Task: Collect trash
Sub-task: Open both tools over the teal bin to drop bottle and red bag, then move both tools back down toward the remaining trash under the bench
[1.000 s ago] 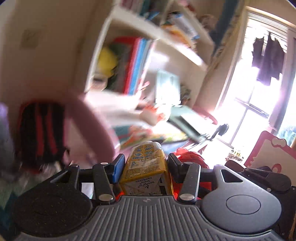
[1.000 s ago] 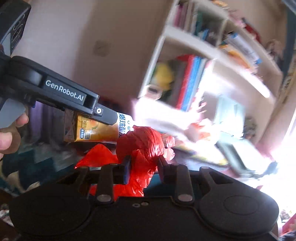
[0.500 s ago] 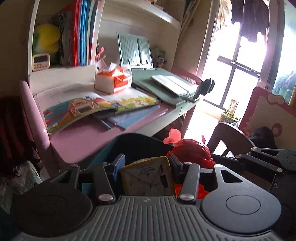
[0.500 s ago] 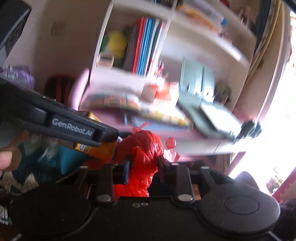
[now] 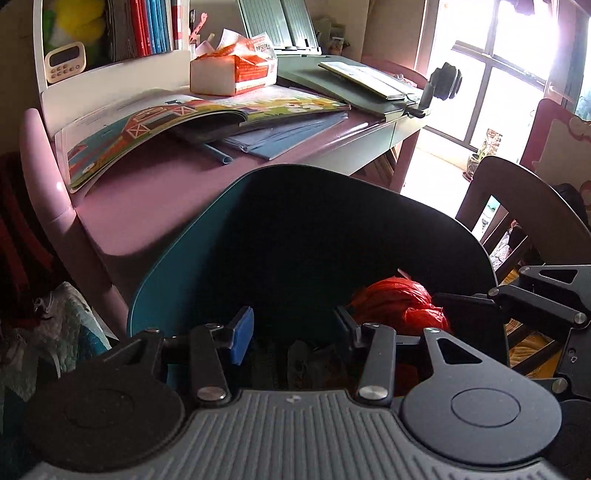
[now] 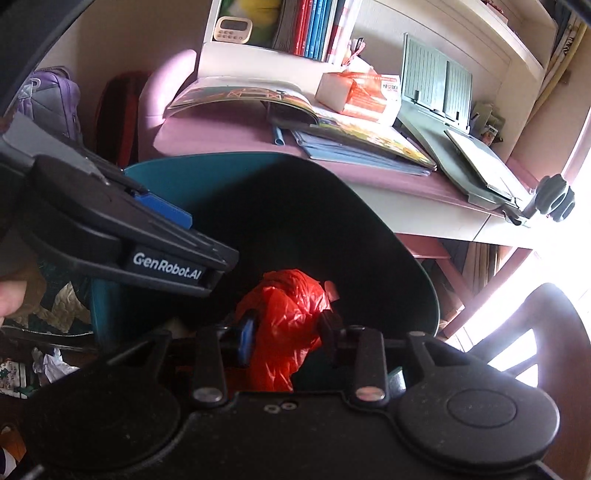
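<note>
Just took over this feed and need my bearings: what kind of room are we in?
Likely a child's bedroom or study corner: a pink desk with an open picture book, a shelf of books above it, and a teal trash bin in front.

The inside of the bin (image 5: 332, 236) is in deep shadow in both views, so the scraps low at centre in the left view cannot be made out. The red bag (image 6: 284, 325) is cut off at its lower end by the right tongs' (image 6: 288, 332) body. The window (image 5: 517, 74) at upper right is blown out, and only a fingertip of the hand (image 6: 9, 299) shows at the left edge.
</note>
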Available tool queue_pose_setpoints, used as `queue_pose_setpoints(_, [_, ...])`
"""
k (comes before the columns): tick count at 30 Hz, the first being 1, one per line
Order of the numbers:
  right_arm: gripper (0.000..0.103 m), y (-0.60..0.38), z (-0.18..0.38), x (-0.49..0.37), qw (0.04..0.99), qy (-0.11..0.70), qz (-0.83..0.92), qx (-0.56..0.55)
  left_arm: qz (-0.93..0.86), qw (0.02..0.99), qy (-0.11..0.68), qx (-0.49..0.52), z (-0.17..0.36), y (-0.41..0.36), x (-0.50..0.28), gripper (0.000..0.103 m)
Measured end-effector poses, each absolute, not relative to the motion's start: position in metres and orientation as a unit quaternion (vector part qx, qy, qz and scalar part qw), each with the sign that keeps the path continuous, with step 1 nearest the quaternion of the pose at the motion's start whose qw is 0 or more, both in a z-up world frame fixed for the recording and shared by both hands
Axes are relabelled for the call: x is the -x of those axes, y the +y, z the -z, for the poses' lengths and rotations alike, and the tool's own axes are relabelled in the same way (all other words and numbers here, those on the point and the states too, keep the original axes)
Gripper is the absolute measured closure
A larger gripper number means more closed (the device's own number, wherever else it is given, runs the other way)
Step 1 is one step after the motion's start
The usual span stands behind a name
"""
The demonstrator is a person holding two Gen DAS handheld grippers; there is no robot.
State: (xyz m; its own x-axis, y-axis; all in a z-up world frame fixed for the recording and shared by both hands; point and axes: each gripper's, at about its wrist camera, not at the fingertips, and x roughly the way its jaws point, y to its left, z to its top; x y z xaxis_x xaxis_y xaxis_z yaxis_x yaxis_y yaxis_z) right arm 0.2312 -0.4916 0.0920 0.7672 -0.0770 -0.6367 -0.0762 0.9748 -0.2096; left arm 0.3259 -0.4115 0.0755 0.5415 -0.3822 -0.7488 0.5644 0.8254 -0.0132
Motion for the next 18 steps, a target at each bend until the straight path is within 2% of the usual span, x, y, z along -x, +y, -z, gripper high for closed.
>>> queue_pose_setpoints(5, [0.056, -0.495, -0.098, -0.227, 0.937, 0.336, 0.001, 0.098, 0.281, 0.869, 0.39, -0.116, -0.078, -0.407, -0.32, 0.057])
queue_pose_setpoints(18, [0.048, -0.479, -0.138, -0.181, 0.953, 0.296, -0.007, 0.071, 0.291, 0.88, 0.364, -0.096, -0.12, -0.365, -0.282, 0.055])
